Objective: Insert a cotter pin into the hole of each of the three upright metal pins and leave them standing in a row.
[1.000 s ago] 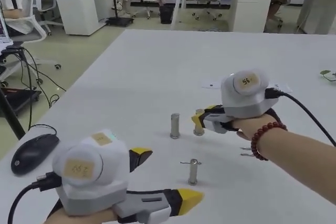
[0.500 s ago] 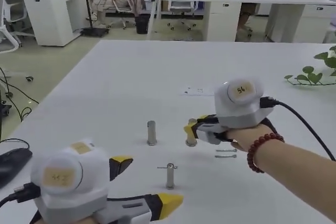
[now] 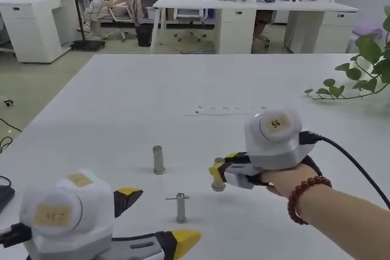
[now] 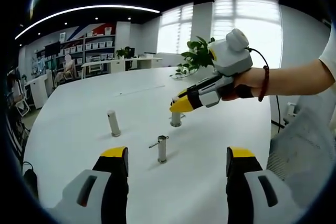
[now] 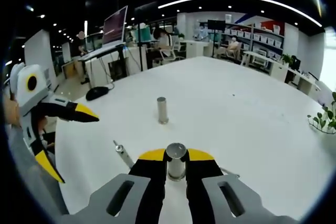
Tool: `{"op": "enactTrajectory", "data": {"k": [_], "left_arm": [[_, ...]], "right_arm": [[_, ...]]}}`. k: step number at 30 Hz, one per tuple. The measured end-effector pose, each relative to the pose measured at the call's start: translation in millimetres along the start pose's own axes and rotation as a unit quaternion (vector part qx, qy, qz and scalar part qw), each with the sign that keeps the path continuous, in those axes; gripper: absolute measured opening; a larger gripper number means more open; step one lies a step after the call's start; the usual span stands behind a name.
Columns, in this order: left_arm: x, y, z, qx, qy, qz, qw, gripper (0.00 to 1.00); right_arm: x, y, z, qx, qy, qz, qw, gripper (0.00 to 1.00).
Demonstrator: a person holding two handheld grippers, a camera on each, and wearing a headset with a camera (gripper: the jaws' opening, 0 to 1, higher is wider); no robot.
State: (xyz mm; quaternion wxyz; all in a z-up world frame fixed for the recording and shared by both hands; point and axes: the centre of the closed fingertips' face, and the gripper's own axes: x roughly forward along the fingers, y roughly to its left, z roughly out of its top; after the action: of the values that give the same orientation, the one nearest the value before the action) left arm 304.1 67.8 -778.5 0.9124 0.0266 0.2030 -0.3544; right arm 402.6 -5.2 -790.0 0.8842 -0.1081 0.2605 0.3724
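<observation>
Not much has actually moved in the last second, tbh. The whole head view has slid because the headset turned, but the three pins sit in the same layout relative to each other. The right hand-held gripper [image 3: 216, 172] is still clamped on the middle metal pin [image 5: 176, 165], just right of centre in the head view. Its jaws are pinched around the shaft and the pin is upright on the desk [image 3: 244, 89]. The left hand-held gripper [image 4: 177, 156] stays low at the bottom left of the head view, jaws spread wide and holding nothing.

Where things are: the front pin [image 3: 181, 207], bottom centre of the head view, already has a cotter pin [image 3: 176, 198] through its top hole. The bare pin [image 3: 158, 159] stands left of centre, well apart from both grippers, with no cotter through it. The gripped one looks bare too, though the jaws cover a lot of it, so I wouldn't swear to that.

So my read is one of three done. The right hand is just steadying pin number two, and the left hasn't picked up a cotter yet, so no real progress in this last bit. Also, the pins stand in a triangle rather than a row right now, so lining them up is still left to do once the other two are pinned.
</observation>
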Motion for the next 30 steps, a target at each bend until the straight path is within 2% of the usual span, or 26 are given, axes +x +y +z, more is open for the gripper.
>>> {"op": "enactTrajectory", "data": {"k": [11, 21, 30], "left_arm": [[-1.5, -6.9, -1.3, 0.008, 0.001, -0.007, 0.9999, 0.75], [-2.6, -7.1, -1.8, 0.008, 0.003, -0.004, 1.0000, 0.74], [-2.8, -6.5, -2.4, 0.008, 0.005, -0.002, 1.0000, 0.74]], "right_arm": [[-11.8, 11.0, -19.1, 0.012, 0.006, -0.005, 0.9999, 0.13], [-13.7, 17.8, -28.8, 0.011, 0.010, -0.003, 0.9999, 0.14], [-8.0, 23.8, -42.1, 0.012, 0.018, 0.002, 0.9998, 0.14]]}}
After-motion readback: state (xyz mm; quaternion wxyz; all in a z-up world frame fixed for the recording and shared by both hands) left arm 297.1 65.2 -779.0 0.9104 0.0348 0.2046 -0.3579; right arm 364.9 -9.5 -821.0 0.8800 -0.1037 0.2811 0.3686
